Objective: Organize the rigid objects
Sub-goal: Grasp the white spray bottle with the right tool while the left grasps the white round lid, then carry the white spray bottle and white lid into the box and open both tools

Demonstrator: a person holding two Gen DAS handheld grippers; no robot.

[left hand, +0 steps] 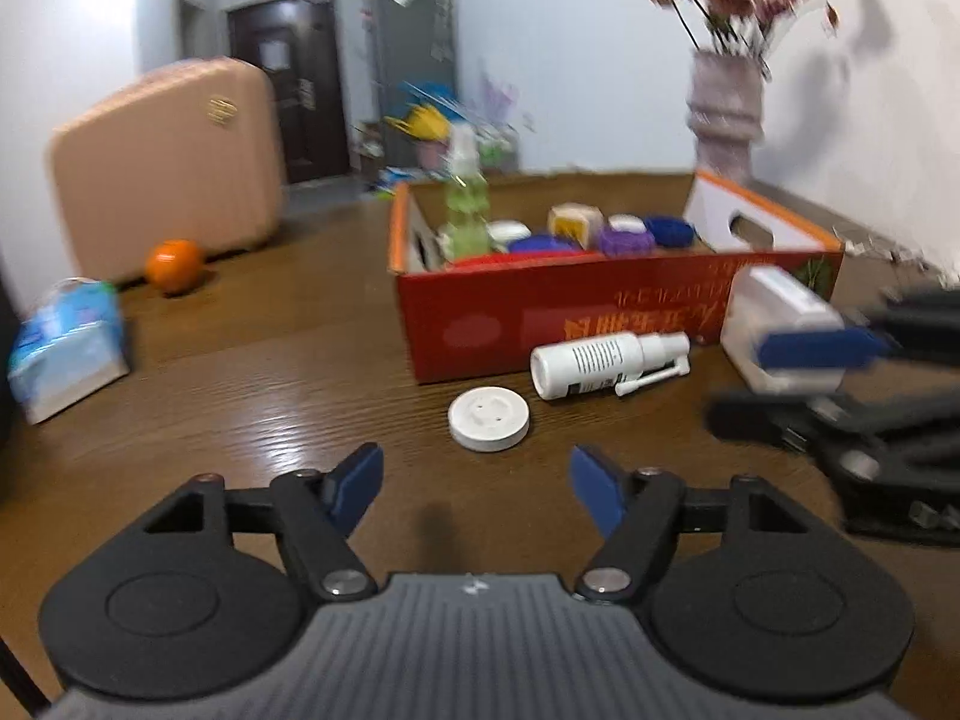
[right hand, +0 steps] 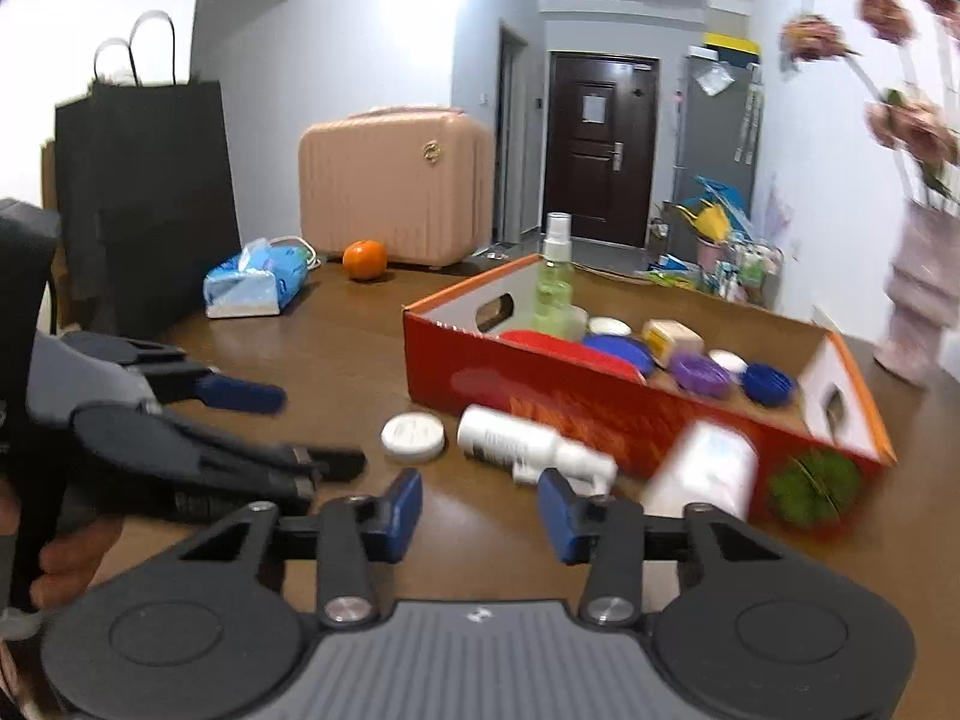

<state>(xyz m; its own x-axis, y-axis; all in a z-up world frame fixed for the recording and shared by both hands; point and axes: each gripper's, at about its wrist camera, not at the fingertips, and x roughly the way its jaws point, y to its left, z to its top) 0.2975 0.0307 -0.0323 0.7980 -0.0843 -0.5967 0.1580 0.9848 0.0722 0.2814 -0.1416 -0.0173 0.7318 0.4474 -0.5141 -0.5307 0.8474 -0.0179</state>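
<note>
A red cardboard box (left hand: pixel 540 324) (right hand: pixel 540 396) on the brown table holds several lids, small jars and a green spray bottle (left hand: pixel 465 210) (right hand: pixel 555 282). In front of it lie a white round lid (left hand: pixel 489 420) (right hand: pixel 414 435), a white spray bottle (left hand: pixel 606 363) (right hand: pixel 528 444) on its side, and a white jar (left hand: pixel 780 330) (right hand: pixel 708 468). My left gripper (left hand: pixel 477 486) is open just short of the round lid. My right gripper (right hand: pixel 480 507) is open. In the left wrist view its blue finger (left hand: pixel 822 348) lies across the white jar; in its own view the jar sits right of the fingers.
A pink suitcase (left hand: pixel 168 162) (right hand: pixel 396 186), an orange (left hand: pixel 174 264) (right hand: pixel 365 259) and a blue tissue pack (left hand: pixel 66 348) (right hand: pixel 255 279) stand at the table's far left. A black paper bag (right hand: pixel 144 198) stands left. A vase with flowers (left hand: pixel 726 114) (right hand: pixel 924 288) stands back right.
</note>
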